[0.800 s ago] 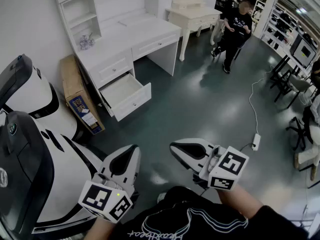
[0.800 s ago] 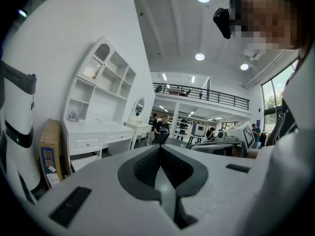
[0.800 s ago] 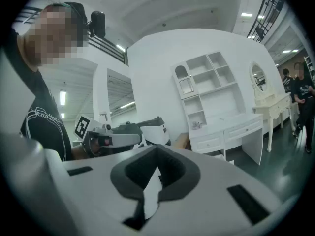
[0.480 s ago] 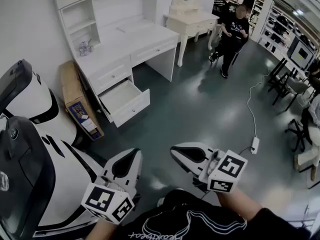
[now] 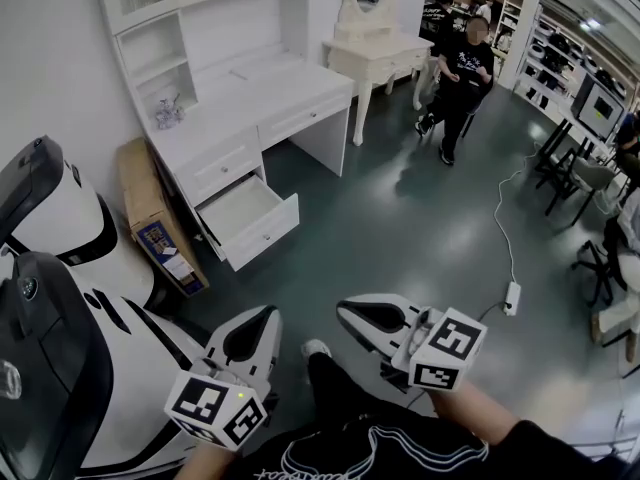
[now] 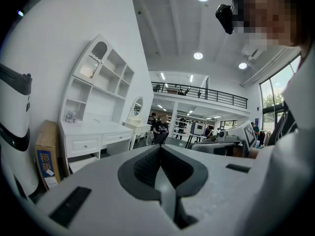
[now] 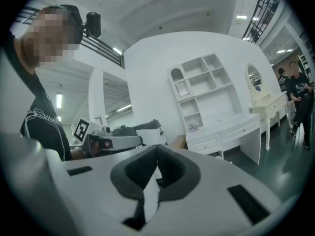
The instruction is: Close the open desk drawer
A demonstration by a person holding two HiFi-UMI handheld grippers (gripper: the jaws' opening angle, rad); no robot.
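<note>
A white desk (image 5: 262,88) with a shelf unit stands against the wall at the upper left of the head view. Its lower left drawer (image 5: 252,218) is pulled out and looks empty; the drawer above it is closed. Both grippers are held low in front of me, well short of the desk. My left gripper (image 5: 263,315) is shut with nothing in it, and in the left gripper view the desk (image 6: 93,136) shows at far left. My right gripper (image 5: 343,310) is shut and holds nothing; the right gripper view shows the desk (image 7: 226,132) at right.
A large white-and-black machine (image 5: 60,318) fills the left. A cardboard box (image 5: 150,208) leans beside the desk. A white dressing table (image 5: 385,53) stands behind, with a seated person (image 5: 460,73) nearby. A power strip and cable (image 5: 510,293) lie on the dark floor at right.
The view has tipped and shifted slightly, so the desk and drawer sit a little lower and nearer. A shoe now shows between the grippers. Both grippers stay shut.
</note>
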